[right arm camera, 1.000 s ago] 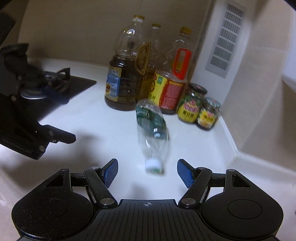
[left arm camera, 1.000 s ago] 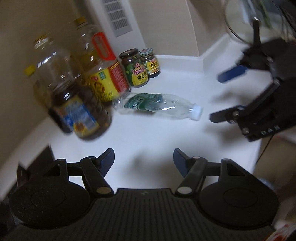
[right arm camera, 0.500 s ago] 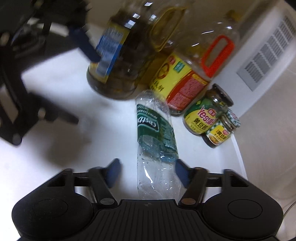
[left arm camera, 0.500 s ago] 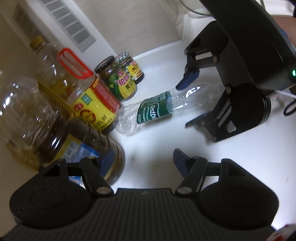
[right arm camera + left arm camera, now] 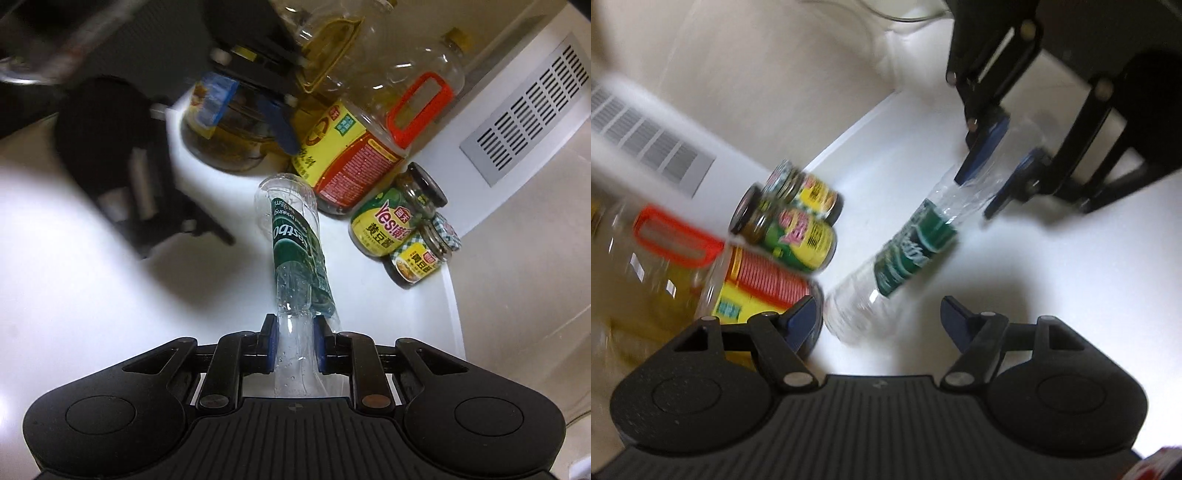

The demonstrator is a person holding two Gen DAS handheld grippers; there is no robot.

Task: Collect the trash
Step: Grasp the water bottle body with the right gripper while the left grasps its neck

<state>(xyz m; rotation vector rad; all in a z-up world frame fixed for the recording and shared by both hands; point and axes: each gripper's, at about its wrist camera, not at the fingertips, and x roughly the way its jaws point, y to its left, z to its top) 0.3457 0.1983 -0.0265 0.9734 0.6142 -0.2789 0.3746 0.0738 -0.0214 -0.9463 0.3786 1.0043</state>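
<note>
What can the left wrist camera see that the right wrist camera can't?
Only the left wrist view shows the right gripper from outside, its jaws closing on the neck end of the empty water bottle, and the open left gripper near the bottle's base. Only the right wrist view shows the dark oil bottle with the blue label. Both show the water bottle, the yellow-labelled oil bottle and two sauce jars.

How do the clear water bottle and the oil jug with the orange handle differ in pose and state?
The water bottle lies on its side on the white counter; the oil jug stands on its base. The right gripper is closing on the water bottle; nothing grips the oil jug. The water bottle looks empty and crumpled; the oil jug holds yellow oil. Both are clear plastic.
</note>
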